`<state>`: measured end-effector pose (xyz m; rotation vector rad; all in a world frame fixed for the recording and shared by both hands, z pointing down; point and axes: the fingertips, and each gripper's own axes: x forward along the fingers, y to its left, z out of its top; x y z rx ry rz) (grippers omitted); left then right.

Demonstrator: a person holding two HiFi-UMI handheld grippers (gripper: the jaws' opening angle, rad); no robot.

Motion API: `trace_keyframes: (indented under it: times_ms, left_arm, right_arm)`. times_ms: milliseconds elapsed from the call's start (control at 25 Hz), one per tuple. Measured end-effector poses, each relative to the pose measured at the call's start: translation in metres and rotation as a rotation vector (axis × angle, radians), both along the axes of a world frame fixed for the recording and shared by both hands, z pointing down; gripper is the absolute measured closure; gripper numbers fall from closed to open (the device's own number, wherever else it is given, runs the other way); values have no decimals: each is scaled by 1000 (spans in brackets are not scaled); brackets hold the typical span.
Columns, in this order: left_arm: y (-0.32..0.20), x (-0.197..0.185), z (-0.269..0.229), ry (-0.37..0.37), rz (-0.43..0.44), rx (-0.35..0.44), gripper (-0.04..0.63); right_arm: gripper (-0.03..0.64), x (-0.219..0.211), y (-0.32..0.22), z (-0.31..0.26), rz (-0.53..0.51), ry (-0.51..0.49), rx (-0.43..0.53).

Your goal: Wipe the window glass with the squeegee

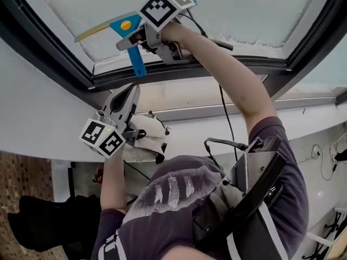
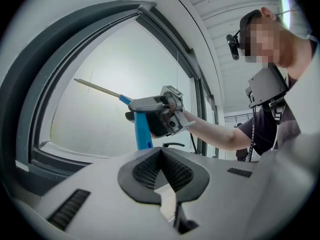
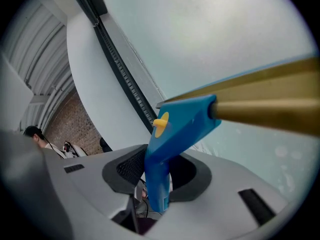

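The squeegee (image 1: 137, 60) has a blue handle, a yellow knob and a long yellowish blade (image 1: 95, 31). My right gripper (image 1: 135, 41) is shut on the handle and holds the blade against the lower left of the window glass (image 1: 227, 7). In the right gripper view the handle (image 3: 159, 174) stands between the jaws and the blade (image 3: 270, 100) runs off to the right over the glass (image 3: 210, 34). My left gripper (image 1: 128, 97) hangs lower, by the sill, shut with nothing in it. The left gripper (image 2: 162, 156) points level at the squeegee (image 2: 143, 131) and the right gripper (image 2: 161, 115).
A dark window frame (image 1: 179, 76) borders the glass, with a white sill (image 1: 43, 123) below it. A crumpled white cloth (image 1: 152, 137) sits by the left hand. A black cable (image 1: 226, 115) hangs from the right arm. A brick wall (image 1: 21, 183) lies at lower left.
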<state>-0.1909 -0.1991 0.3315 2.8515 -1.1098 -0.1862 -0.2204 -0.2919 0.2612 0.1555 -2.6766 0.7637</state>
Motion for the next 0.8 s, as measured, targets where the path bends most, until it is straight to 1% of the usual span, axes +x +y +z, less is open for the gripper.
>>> trace_keyframes:
  times_ms: [120,200,320,440,520,600,680,800]
  left_arm:
    - [6,28,-7,-12,24,13,589]
    - [7,35,-8,-27,44,18,589]
    - [1,29,-19,-68,40,70,589]
    - [5,11,-45,-104,13,153,589]
    - [11,-1,-65,-106,-2,204,589]
    - [16,-4,-80,-98,-1,238,589]
    - [20,0,-88,-87,14,255,589]
    - [21,12,-92,-71,51,263,589]
  right_arm:
    - [494,22,11,-8,-24,-5,20]
    - [494,28,14,-6,-20,1,16]
    - [494,28,11,-6,3,-1,25]
    - [494,28,12,-10,22,-14,39]
    - [494,30,12,-12,36,-32,43]
    - [494,37,14,-18,41,-55,44]
    - [494,46,15,-29,34,-71,53]
    - [493,64,6,-56,46,-52,115]
